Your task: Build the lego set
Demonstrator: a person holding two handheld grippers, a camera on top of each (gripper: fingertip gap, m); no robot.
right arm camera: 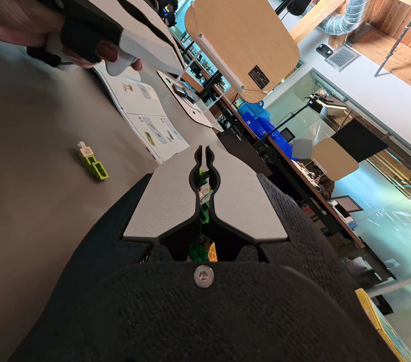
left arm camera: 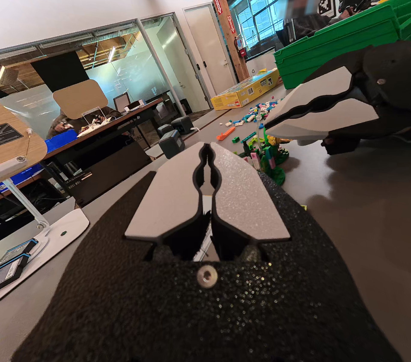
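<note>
The left gripper (left arm camera: 208, 147) sits low in the middle of the left wrist view, its two grey fingers pressed almost together with nothing between them. Just right of its tip stands the little green lego build (left arm camera: 270, 159) with pink and yellow bits, on the grey worktop (left arm camera: 333, 207).

The right gripper (left arm camera: 265, 127) comes in from the right side of the frame, its tip right over the build. It looks closed too, maybe pinching a thin clear piece (left arm camera: 258, 129), but that part is too small to be sure.

Loose bricks (left arm camera: 260, 110) lie scattered above the build, near a yellow box (left arm camera: 244, 90) and green trays (left arm camera: 333, 49).

In the right wrist view, a lime green brick piece (right arm camera: 93, 161) lies alone at the left, and an open instruction book (right arm camera: 146, 115) lies above it.
</note>
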